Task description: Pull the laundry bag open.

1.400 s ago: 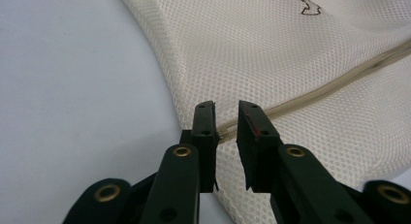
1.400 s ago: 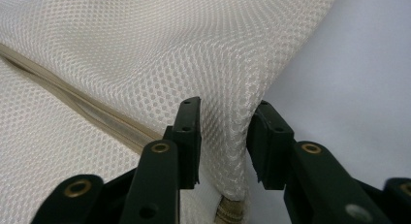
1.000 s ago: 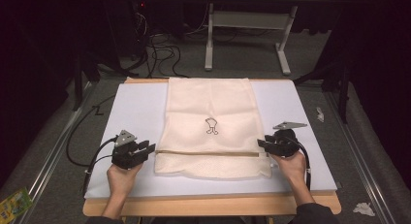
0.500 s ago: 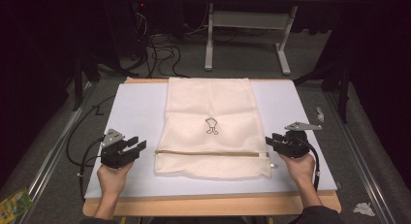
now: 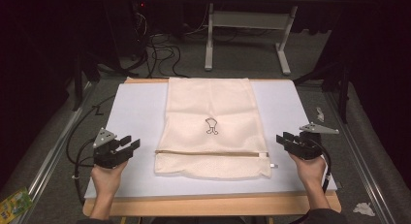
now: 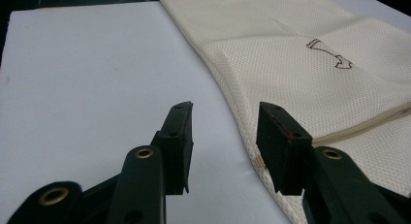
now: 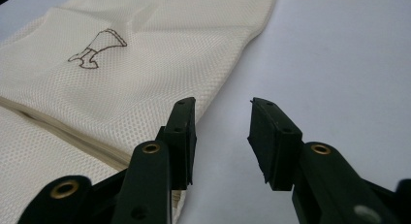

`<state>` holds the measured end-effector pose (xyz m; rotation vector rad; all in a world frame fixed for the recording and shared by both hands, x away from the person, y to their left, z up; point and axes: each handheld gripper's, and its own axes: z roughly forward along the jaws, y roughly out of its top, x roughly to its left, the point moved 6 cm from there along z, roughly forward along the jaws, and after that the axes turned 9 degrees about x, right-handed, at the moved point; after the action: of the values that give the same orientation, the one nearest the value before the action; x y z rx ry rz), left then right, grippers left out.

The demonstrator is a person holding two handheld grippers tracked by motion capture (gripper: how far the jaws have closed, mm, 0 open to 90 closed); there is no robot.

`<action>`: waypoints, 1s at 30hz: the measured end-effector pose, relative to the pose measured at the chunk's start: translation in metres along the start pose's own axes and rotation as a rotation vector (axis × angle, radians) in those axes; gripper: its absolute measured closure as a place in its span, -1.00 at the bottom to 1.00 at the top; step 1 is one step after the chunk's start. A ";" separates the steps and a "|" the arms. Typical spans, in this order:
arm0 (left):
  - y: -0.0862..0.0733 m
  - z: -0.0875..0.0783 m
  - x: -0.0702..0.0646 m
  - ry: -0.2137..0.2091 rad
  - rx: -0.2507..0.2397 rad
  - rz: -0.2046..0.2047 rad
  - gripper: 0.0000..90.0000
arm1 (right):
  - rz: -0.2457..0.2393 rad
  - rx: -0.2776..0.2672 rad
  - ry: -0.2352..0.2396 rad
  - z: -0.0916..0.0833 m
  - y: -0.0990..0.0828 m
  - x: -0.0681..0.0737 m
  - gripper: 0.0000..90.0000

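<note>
A cream mesh bag lies flat on the white board, with a small dark emblem and a zipper across its near part. My left gripper rests just off the bag's left edge. Its jaws have just been opening and stand open over bare board. My right gripper sits off the bag's right edge near the zipper pull. Its jaws have just been closing a little, but remain open with nothing between them. The bag lies beside the right gripper's left jaw.
The board sits on a wooden table. Cables trail off the left side. A white desk frame stands behind. A green packet and a crumpled tissue lie on the floor at the near corners.
Both grippers have drawn outward from the bag's side edges at the zipper, the left one to the left, the right one to the right. The bag lies still.
</note>
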<state>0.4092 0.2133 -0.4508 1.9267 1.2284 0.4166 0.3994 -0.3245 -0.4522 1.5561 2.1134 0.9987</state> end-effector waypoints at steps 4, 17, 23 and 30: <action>-0.001 -0.003 0.005 0.011 -0.007 -0.012 0.26 | 0.020 -0.016 -0.001 -0.005 -0.002 -0.005 0.40; -0.008 -0.003 0.019 0.035 -0.011 -0.056 0.23 | 0.072 -0.029 -0.021 -0.009 -0.018 -0.023 0.41; -0.011 0.000 0.025 0.041 -0.009 -0.074 0.22 | 0.097 -0.043 -0.031 -0.006 -0.025 -0.033 0.41; -0.014 0.006 0.030 0.048 0.001 -0.094 0.21 | 0.128 -0.045 -0.045 -0.002 -0.032 -0.040 0.41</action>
<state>0.4191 0.2397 -0.4697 1.8609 1.3449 0.4148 0.3902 -0.3676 -0.4789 1.6930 1.9694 1.0353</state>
